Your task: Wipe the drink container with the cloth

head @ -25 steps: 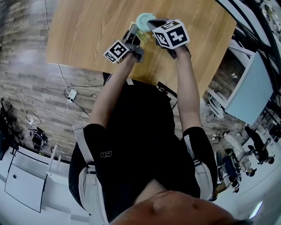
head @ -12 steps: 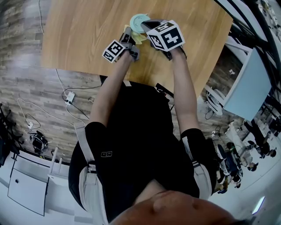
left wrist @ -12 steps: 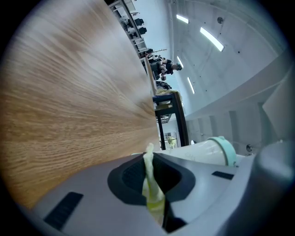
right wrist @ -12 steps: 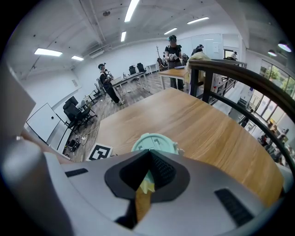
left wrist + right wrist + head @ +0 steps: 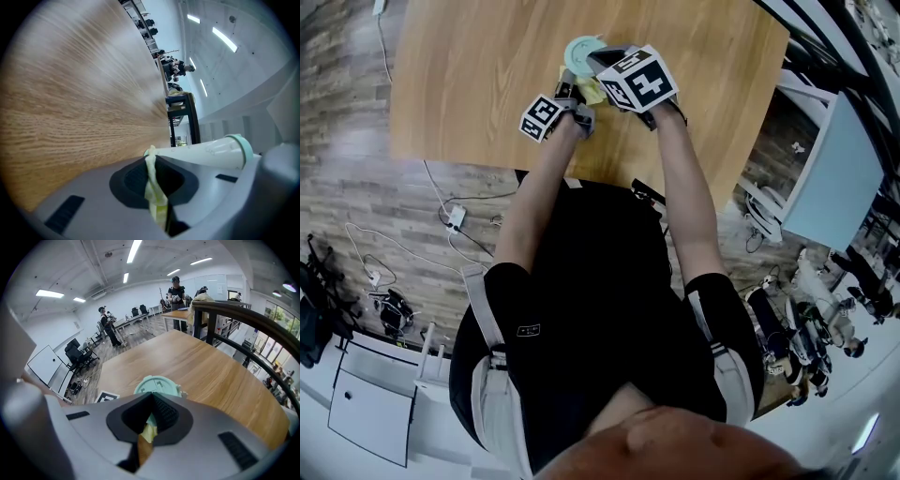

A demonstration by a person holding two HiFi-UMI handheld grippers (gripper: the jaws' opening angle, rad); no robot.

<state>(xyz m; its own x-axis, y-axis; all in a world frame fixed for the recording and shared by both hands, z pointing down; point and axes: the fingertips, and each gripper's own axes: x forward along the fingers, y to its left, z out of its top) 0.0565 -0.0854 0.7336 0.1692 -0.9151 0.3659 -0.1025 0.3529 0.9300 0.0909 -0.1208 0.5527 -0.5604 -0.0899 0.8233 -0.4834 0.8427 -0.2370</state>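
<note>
**Cloth pinched left, container held right**

My left gripper point(image 5: 566, 96) has its jaws closed tight on a pale yellow cloth point(image 5: 155, 197), which hangs as a thin folded strip between them. The cloth's tip touches the white side of the drink container point(image 5: 201, 153). The container stands on the wooden bench point(image 5: 469, 75) near its far edge. My right gripper point(image 5: 602, 62) comes at it from above, with its jaws drawn in on the rim of the mint-green lid point(image 5: 156, 384). The only print I can see is the black-and-white square markers on both gripper cubes.
</note>
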